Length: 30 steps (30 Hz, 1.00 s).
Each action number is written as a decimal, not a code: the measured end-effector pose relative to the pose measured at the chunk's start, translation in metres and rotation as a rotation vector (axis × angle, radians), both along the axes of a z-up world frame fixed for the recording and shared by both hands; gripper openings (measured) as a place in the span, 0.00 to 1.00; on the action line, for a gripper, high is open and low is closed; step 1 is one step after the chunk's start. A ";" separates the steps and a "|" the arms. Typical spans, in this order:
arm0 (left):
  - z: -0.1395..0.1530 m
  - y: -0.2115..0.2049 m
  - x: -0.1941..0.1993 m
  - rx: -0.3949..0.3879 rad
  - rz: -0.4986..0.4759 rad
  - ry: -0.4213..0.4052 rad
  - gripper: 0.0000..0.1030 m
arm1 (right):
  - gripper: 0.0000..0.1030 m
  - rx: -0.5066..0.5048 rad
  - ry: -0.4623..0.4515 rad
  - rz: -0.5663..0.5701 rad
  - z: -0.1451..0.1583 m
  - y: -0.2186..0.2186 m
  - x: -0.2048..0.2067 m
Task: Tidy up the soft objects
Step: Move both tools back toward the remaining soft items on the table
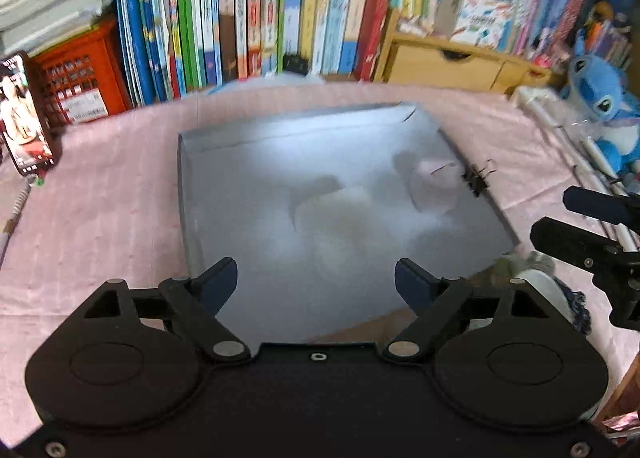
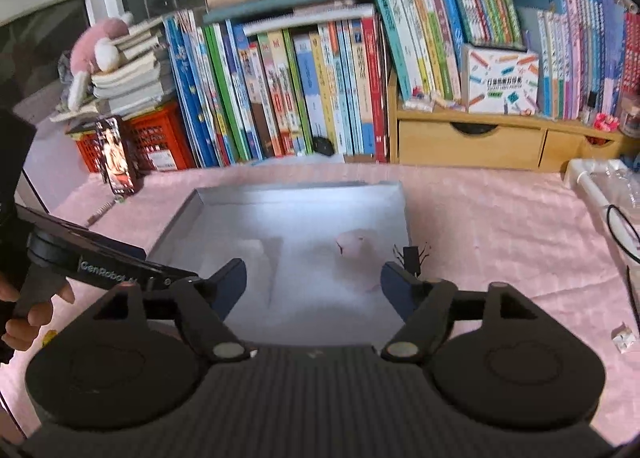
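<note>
While my left gripper (image 1: 316, 282) and right gripper (image 2: 312, 282) both hover spread and empty above the grey box (image 1: 192, 193), I judge I'm between placements, with a pale soft object (image 2: 354, 244) already inside it, needing another

Home study corner, packed children's books (image 2: 280, 93), wooden desk drawers (image 2: 472, 143), blue plush toy (image 1: 600, 97), pink tablecloth (image 2: 500, 225)

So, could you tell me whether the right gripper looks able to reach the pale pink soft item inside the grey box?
Probably yes: the right gripper is open and empty, the grey box has no lid, and nothing lies between it and the pink soft item.
</note>
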<state>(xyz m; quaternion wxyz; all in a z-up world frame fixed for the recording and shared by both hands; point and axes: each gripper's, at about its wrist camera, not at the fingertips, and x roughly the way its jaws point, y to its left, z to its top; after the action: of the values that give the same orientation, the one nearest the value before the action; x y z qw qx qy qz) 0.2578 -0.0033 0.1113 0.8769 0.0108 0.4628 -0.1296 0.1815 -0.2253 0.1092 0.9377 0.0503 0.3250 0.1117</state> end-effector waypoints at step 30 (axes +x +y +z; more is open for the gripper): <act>-0.015 0.077 -0.218 -0.149 0.093 -0.423 0.90 | 0.97 -0.049 -0.309 -0.048 -0.036 -0.010 -0.151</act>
<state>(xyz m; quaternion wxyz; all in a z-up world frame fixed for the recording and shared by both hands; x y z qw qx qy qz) 0.0399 0.0737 0.0966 0.9577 -0.0483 0.2580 -0.1177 0.0307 -0.2352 0.0735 0.9800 0.0173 0.1782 0.0875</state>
